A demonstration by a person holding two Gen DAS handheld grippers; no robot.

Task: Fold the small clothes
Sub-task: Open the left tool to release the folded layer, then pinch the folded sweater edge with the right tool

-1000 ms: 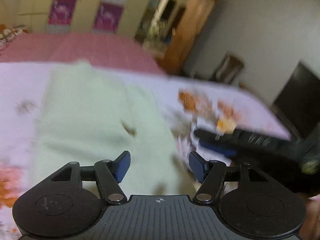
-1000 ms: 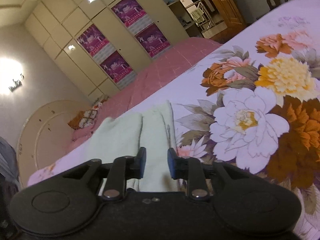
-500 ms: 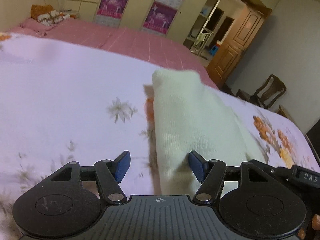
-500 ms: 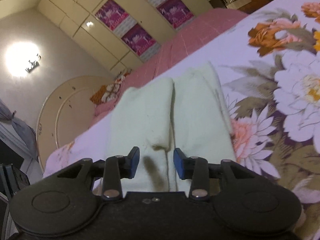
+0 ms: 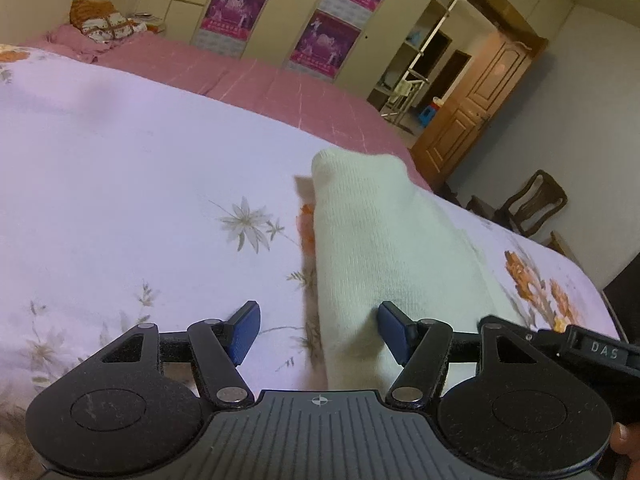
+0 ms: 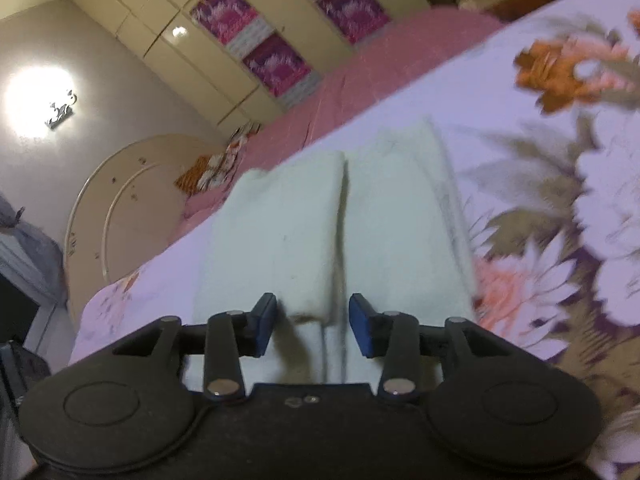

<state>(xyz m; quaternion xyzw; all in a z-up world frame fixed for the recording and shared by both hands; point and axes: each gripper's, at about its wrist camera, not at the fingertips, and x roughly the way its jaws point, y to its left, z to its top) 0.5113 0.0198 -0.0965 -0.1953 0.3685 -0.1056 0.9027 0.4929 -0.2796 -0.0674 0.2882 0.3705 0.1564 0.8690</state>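
A pale green knitted garment lies folded lengthwise on the floral bedsheet. In the right wrist view the garment shows two folded panels side by side with a seam between them. My left gripper is open, its jaws wide, low over the garment's near left edge. My right gripper is open, its blue pads on either side of the near end of the left panel's inner corner. The right gripper's body shows at the right edge of the left wrist view.
A pink bedspread covers the far part of the bed, with a pillow at the headboard. Wardrobes with purple posters, a wooden door and a chair stand beyond the bed.
My left gripper swung left from over the garment's middle to its left edge. My right gripper moved in over the garment and opened wider around the folded panel's corner.
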